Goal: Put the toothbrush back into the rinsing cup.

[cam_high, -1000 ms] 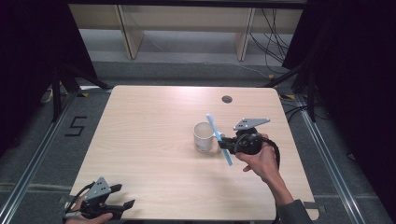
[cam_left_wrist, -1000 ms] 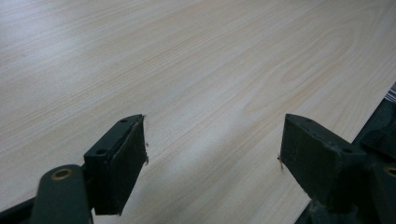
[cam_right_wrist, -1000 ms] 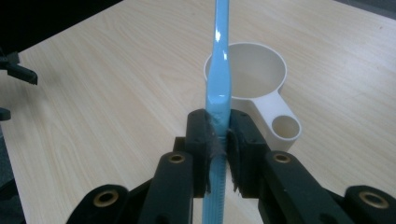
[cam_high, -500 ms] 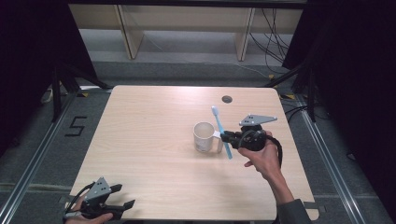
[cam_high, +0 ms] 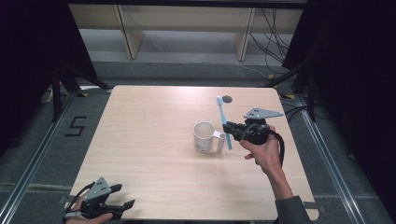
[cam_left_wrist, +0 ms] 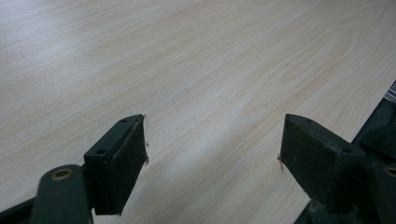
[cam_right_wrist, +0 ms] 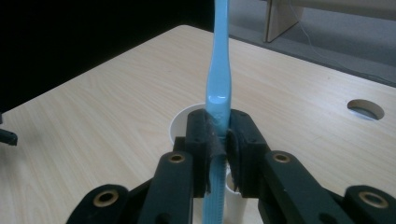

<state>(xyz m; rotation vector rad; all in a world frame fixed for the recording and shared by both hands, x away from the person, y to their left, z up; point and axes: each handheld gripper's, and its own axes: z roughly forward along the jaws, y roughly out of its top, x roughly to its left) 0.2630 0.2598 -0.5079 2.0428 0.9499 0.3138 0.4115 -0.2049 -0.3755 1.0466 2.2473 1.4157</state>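
Note:
A white mug (cam_high: 204,136) stands near the table's middle, its handle turned right. My right gripper (cam_high: 231,130) is shut on a light blue toothbrush (cam_high: 223,121), held nearly upright just right of the mug's handle, brush end up. In the right gripper view the toothbrush (cam_right_wrist: 218,84) rises between the closed jaws, with the mug's rim (cam_right_wrist: 180,122) just behind them. My left gripper (cam_high: 125,205) rests open at the table's front left corner; in the left gripper view (cam_left_wrist: 212,149) only bare wood lies between its jaws.
The light wooden table (cam_high: 154,116) has a round cable hole (cam_high: 227,99) near its far edge. Black frames and cables stand around it, with wooden shelf legs beyond the far side.
The right gripper has tilted the toothbrush from slanted to nearly upright and shifted slightly right of the mug. The left gripper has stayed still.

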